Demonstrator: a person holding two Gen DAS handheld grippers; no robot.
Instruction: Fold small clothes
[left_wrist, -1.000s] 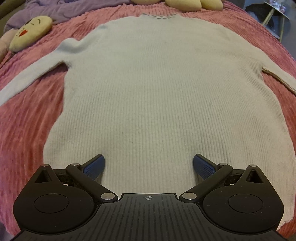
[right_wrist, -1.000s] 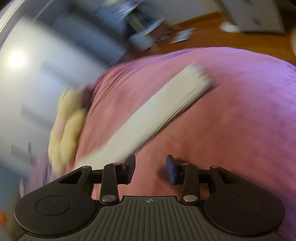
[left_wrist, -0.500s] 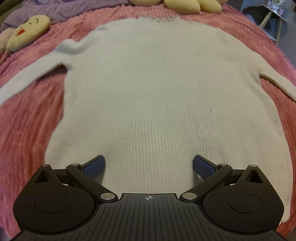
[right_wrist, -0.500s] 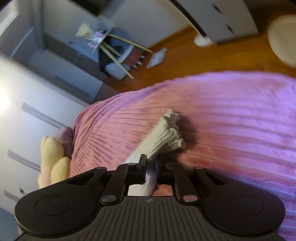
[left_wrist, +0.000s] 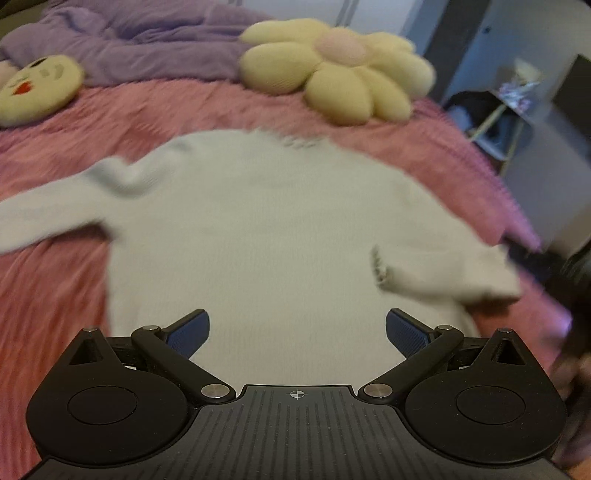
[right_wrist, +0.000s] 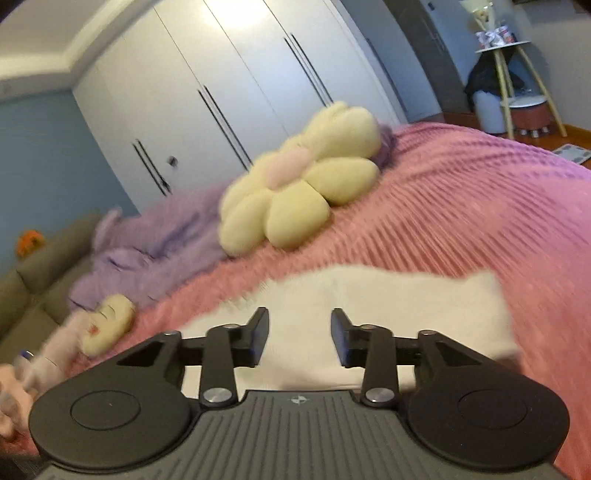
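- The white sweater (left_wrist: 258, 236) lies flat on the pink bed (left_wrist: 55, 280), neck toward the flower cushion (left_wrist: 340, 70).
- Its right sleeve (left_wrist: 439, 273) seems folded in across the body (the view is blurred); the left sleeve (left_wrist: 48, 218) lies stretched out.
- Our left hand-held gripper (left_wrist: 297, 332) hangs spread wide over the hem, holding nothing.
- Our right hand-held gripper (right_wrist: 299, 338) is parted and empty above the sweater.
- We judge the left sleeve and the body fold remain.

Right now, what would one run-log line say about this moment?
step: fold sleeves | sweater: flat on pink bedspread | right sleeve: folded onto body | left gripper: open | right gripper: open, empty
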